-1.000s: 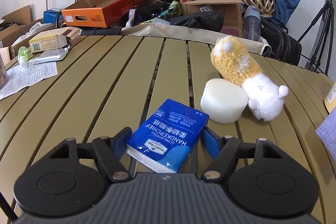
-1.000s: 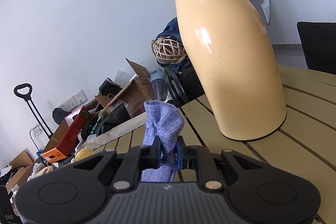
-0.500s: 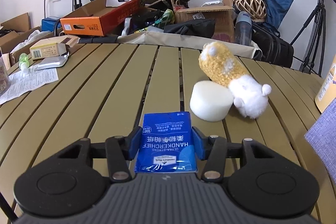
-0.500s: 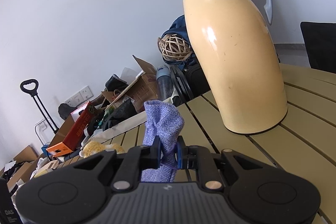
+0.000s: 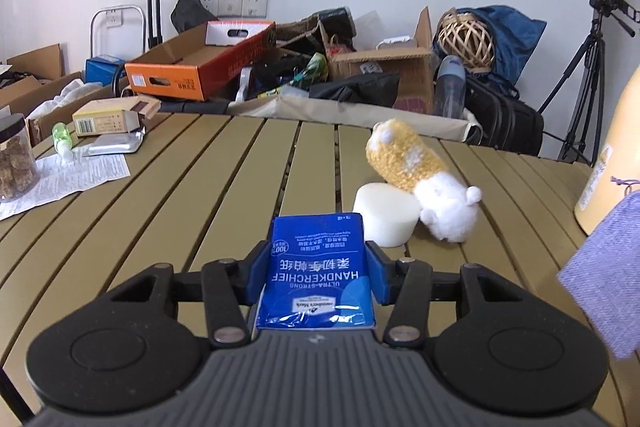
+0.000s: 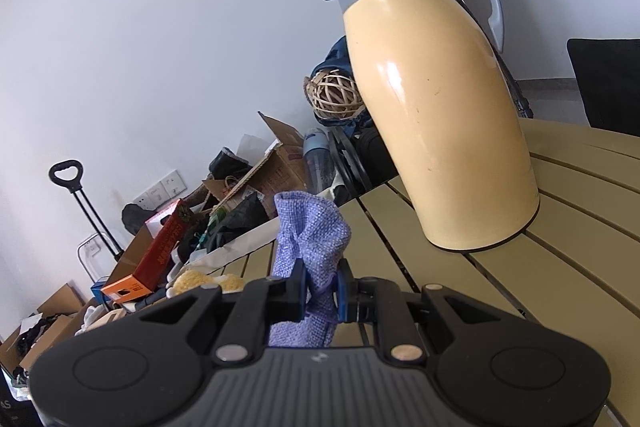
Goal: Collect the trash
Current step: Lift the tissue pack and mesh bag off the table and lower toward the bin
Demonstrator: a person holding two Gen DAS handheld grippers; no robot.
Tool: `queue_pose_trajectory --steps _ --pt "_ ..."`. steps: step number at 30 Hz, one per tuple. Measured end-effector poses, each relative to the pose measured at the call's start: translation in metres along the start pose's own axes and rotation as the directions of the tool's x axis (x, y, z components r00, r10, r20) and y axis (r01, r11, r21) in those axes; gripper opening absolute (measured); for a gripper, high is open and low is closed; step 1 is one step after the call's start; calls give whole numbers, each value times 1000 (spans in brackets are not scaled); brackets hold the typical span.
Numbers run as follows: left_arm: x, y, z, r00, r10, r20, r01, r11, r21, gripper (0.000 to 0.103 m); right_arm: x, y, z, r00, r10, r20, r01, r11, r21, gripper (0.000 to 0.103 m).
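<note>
Jar [image 5: 16, 157]: standing at the table's far left edge, holding brown pieces.
Printed sheet [image 5: 68, 177]: lying flat beside the jar, with a small green bottle [image 5: 62, 139] and a silver pouch [image 5: 114, 145] lying just past it.
Table [image 5: 192, 187]: showing bare tan slats across the middle.
Left gripper [image 5: 317, 269]: clamping its blue pads on both sides of the tissue pack [image 5: 318, 275], which is sitting lifted off the slats (its print is reading upside down to the camera).
White foam cylinder [image 5: 386, 221]: resting on the table just beyond the pack, touching the plush toy [image 5: 426, 183] that is leaning on it.
Purple cloth [image 6: 310, 247]: being pinched by the right gripper [image 6: 322, 291], its bunched top sticking up between the closed pads.
Thermos jug [image 6: 432, 95]: standing on the table to the right, beyond the cloth.
</note>
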State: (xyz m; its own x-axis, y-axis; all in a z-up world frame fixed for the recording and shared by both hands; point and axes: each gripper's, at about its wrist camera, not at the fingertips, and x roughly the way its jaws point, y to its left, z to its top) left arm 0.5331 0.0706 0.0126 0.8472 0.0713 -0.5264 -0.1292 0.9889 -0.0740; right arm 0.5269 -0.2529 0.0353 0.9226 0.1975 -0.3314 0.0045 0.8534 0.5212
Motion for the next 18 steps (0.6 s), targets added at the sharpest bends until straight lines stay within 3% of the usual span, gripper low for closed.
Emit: queue_pose_trajectory --steps 11,18 --pt "-58 -1 -23 994 -20 107 21 1000 -4 51 -41 9 -14 999 47 6 -47 998 -31 14" --pt "-95 2 -45 990 -47 130 49 999 -10 51 -75 9 -30 997 75 3 -75 997 -37 14"
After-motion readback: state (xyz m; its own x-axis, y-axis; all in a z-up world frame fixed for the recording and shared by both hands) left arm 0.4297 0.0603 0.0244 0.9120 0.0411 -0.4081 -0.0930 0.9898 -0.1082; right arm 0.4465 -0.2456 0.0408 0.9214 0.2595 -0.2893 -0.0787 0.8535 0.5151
